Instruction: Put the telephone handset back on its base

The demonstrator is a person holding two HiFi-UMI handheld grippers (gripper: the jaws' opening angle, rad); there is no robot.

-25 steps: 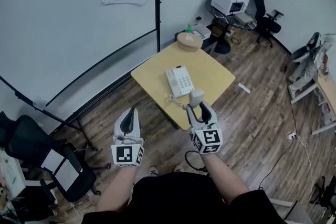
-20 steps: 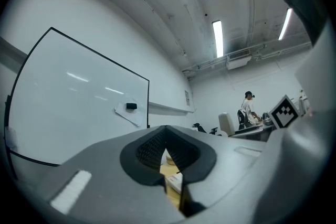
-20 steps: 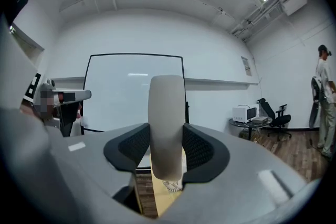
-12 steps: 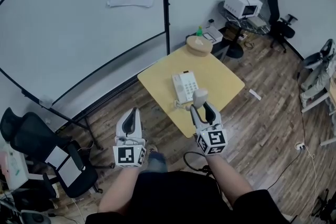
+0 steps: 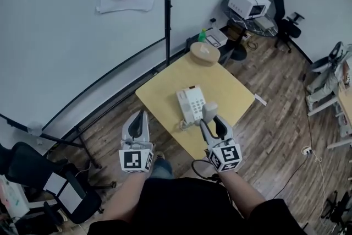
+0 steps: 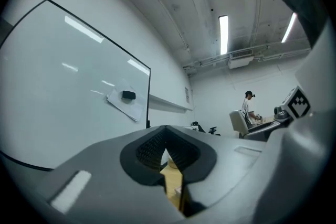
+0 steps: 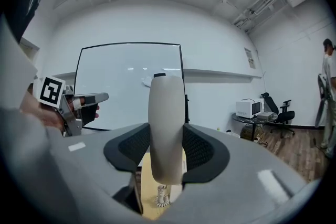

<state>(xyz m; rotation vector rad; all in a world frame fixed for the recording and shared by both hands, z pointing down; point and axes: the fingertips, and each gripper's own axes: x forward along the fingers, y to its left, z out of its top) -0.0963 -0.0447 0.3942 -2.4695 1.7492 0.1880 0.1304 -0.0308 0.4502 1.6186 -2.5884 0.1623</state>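
Observation:
The white telephone base (image 5: 190, 104) with its keypad lies on a small yellow table (image 5: 159, 93). My right gripper (image 5: 210, 119) is shut on the cream handset (image 5: 208, 111), held upright just above the table's near edge, right of the base. In the right gripper view the handset (image 7: 166, 128) stands tall between both pads (image 7: 198, 147), with its coiled cord (image 7: 160, 199) hanging below. My left gripper (image 5: 137, 124) hovers left of the table over the floor, jaws closed on nothing. Its pads (image 6: 152, 148) meet in the left gripper view.
A round wooden object (image 5: 204, 54) sits on the table's far corner. A large whiteboard (image 5: 71, 25) stands behind it. Office chairs (image 5: 33, 165) at lower left, a side table with a white appliance (image 5: 248, 4) at the back, wooden floor (image 5: 275, 118) to the right.
The view has shifted and the table now lies closer below me. The right gripper still holds the handset near the base; the left gripper keeps its place.

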